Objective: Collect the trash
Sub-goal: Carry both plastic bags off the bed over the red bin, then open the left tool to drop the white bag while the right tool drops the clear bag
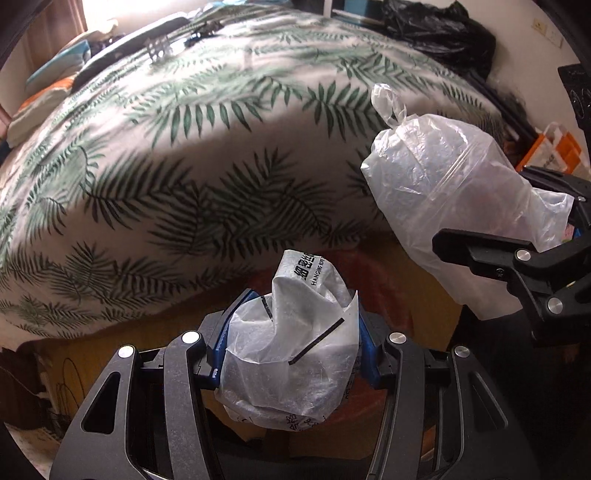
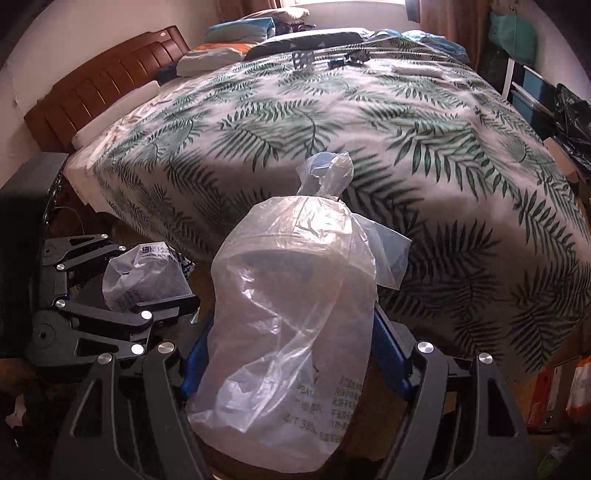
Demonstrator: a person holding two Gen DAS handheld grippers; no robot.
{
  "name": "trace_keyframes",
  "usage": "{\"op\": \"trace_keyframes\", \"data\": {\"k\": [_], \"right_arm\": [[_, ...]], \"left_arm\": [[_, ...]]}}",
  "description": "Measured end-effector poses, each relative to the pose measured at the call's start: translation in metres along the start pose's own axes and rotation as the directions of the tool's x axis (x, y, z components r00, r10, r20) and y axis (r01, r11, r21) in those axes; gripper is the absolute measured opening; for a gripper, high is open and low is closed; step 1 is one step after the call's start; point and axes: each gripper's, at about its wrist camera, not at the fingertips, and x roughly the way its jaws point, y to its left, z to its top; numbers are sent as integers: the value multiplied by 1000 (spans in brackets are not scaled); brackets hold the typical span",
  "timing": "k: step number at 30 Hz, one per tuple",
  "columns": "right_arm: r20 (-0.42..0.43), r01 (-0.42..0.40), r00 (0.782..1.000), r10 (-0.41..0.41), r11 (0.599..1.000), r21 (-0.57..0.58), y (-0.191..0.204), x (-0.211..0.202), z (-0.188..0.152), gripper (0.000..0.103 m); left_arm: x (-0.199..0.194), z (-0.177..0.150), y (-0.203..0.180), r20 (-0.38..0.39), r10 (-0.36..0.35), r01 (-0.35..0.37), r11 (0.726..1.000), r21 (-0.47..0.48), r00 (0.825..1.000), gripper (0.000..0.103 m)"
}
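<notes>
My left gripper (image 1: 291, 350) is shut on a crumpled printed plastic wrapper (image 1: 295, 354), held beside the foot of the bed; it also shows in the right wrist view (image 2: 144, 277). My right gripper (image 2: 295, 354) is shut on a large clear knotted plastic bag (image 2: 295, 314), which stands up between the blue fingers. The same bag (image 1: 443, 192) shows at the right of the left wrist view, with the right gripper's black frame below it. Both grippers are close together, left one to the left.
A bed with a fern-print cover (image 2: 332, 122) fills the view ahead, with a brown headboard (image 2: 96, 88) at the left. Small items (image 2: 303, 59) lie at its far side. A black bag (image 1: 439, 33) and orange packaging (image 1: 554, 151) sit at the right.
</notes>
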Motion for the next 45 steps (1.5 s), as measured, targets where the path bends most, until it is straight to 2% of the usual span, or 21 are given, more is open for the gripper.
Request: {"op": "trace_keyframes", "data": {"k": [6,11,18,31,34,41,43,45], "right_arm": [[-114,-8,993,7,1000,-6,-1,40,-29,74],[-167,-3,986,1,1000,-12,-3,59,-36,74],[-230,-5,973,3,1000,-9,-4,77,-46,74],[-288,-13,958,14,1000,6,-11,94,-53,74],[-301,-19,953,21,1000,10,-12,98,-55,74],[-344,-39,938,40,999,10,-10,119,-55,74],[-356,-42,934,40,999,1,-6,126,-55,74],[-368,-44,929,38,999,-8,-2,133,-56,74]], "left_arm": [[55,-19,-2,-151,-46,48,999,11,987,52],[94,-24,-1,-253,-58,64,998,16,966,53],[136,-24,5,-353,-65,68,998,-5,933,53],[150,-23,8,-383,-67,69,998,-9,921,66],[151,-22,9,-383,-51,45,999,-23,922,67],[133,-16,37,-329,-6,-39,991,-130,944,71],[128,-15,44,-309,10,-59,987,-150,951,76],[122,-14,50,-295,16,-67,984,-164,955,77]]}}
